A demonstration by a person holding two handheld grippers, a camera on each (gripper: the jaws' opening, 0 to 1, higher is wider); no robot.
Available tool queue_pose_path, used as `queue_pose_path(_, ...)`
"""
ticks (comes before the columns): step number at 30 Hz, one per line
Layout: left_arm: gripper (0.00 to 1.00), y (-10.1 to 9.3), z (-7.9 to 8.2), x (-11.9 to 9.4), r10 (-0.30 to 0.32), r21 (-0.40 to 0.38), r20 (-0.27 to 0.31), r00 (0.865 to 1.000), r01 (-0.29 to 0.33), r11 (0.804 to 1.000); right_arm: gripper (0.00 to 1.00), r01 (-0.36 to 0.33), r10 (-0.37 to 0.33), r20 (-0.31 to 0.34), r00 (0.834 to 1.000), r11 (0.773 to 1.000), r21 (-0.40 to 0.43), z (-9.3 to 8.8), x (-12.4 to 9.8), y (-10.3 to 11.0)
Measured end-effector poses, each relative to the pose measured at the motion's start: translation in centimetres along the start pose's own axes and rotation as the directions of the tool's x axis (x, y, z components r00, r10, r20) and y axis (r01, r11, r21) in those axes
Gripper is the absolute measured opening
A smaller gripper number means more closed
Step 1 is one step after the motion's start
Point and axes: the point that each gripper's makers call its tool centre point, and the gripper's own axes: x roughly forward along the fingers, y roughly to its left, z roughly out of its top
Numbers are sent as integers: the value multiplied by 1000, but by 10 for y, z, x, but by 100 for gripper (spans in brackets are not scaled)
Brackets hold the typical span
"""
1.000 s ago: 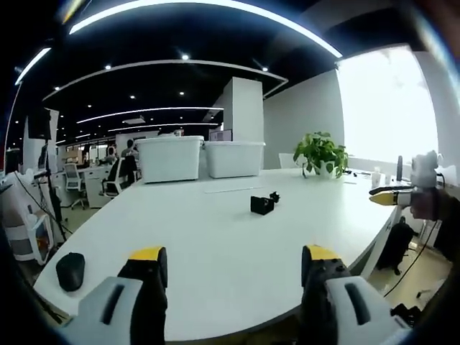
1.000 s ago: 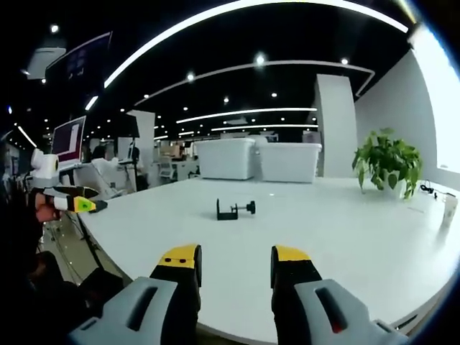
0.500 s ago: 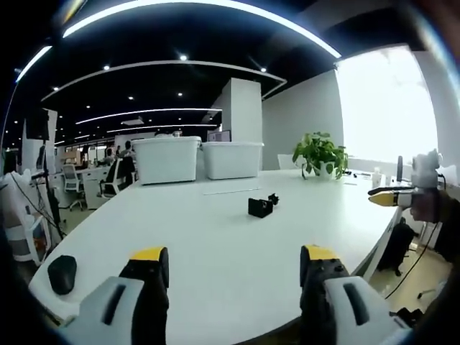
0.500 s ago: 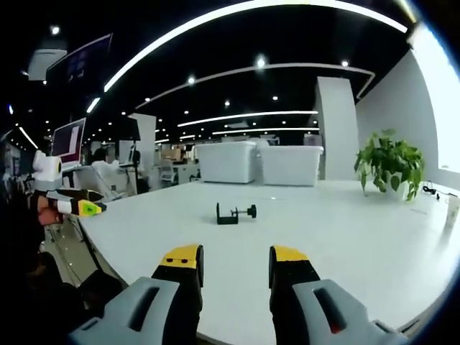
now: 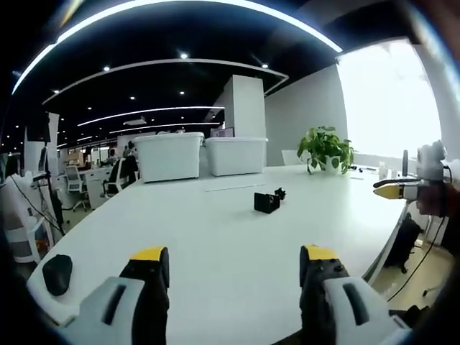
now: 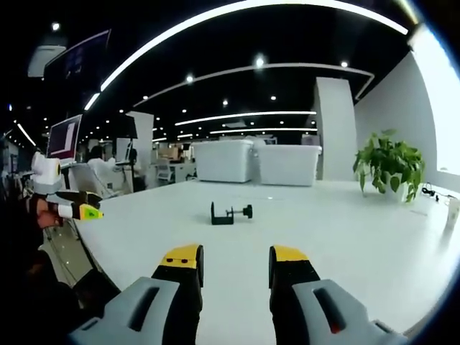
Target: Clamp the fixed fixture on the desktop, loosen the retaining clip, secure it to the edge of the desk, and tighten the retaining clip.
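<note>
A small black clamp fixture [image 5: 267,202] with a screw knob lies on the white desk [image 5: 215,237], well ahead of my left gripper [image 5: 233,260], which stands open and empty. In the right gripper view the same clamp [image 6: 229,213] shows side-on, its screw knob pointing right. My right gripper [image 6: 235,258] is open too, with a narrower gap and nothing between its jaws. The right gripper [image 5: 402,189] enters the left gripper view at the far right, off the desk edge. The left gripper [image 6: 68,205] shows at the far left of the right gripper view.
Two white storage bins [image 5: 169,156] [image 5: 238,155] stand at the desk's far side, with a potted plant [image 5: 325,150] to their right. A black mouse [image 5: 57,273] lies near the desk's left edge. Office chairs and desks stand beyond.
Both cameras drifted slightly; the clamp sits a little lower and left in the right gripper view. Neither gripper changed its opening, and the clamp has not moved on the desk.
</note>
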Motion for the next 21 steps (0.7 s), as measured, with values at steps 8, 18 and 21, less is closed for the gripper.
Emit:
queue_pose_path(8,71,-6,4,5,-22,2,22,1000,22,1000,51,23,-22,-26,999,1000,19,-11,13,-5)
queue_pose_path(18,77,-17,1,11,-50,-1,13,999,50,999,81,17,-17,29,999,1000,11,-2,18,-1)
queue_pose_path(21,77,-18,0,14,-51,-7,12,999,51,999,78,23,-23,13,1000,1000,-21,-5,19,-2)
